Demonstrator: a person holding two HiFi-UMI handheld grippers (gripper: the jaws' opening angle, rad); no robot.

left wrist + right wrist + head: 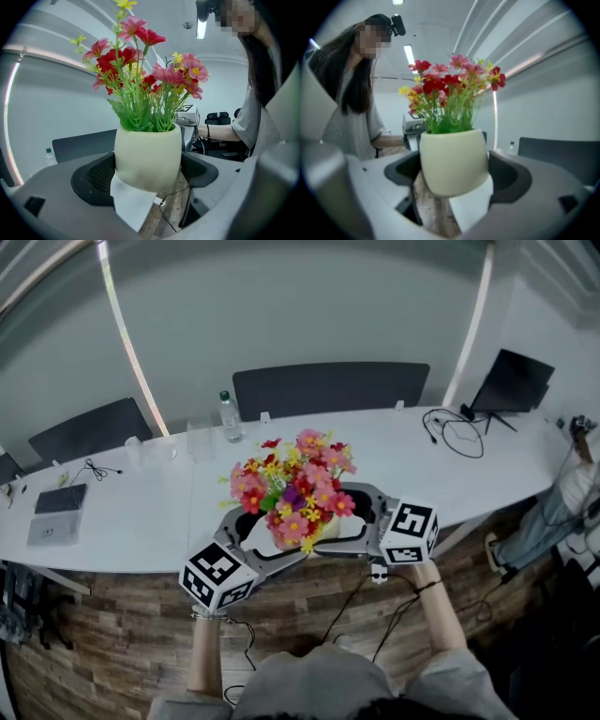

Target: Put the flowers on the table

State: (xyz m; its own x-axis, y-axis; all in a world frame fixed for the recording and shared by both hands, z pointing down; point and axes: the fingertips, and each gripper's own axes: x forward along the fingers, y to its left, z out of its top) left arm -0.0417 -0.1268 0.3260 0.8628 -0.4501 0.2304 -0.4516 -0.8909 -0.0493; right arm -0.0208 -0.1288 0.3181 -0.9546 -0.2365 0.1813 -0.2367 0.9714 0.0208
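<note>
**Flowers held in both grippers at the table's near edge**

The white table [141, 512] spanned the middle of the head view. The cream pot [305, 535] of flowers [295, 479] hung at frame centre, with floorboards [174, 201] showing beneath it. My left gripper [147, 173] and right gripper [457, 176] each clasped its sides. I judged it best to carry it farther over the tabletop, keep it upright and lower it flat, minding the paper slip [133, 204] underneath.

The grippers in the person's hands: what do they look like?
The left gripper and right gripper are grey, with curved jaws and black textured pads. Each carries a white cube printed with black square markers. The wearer's sleeves are grey.
</note>
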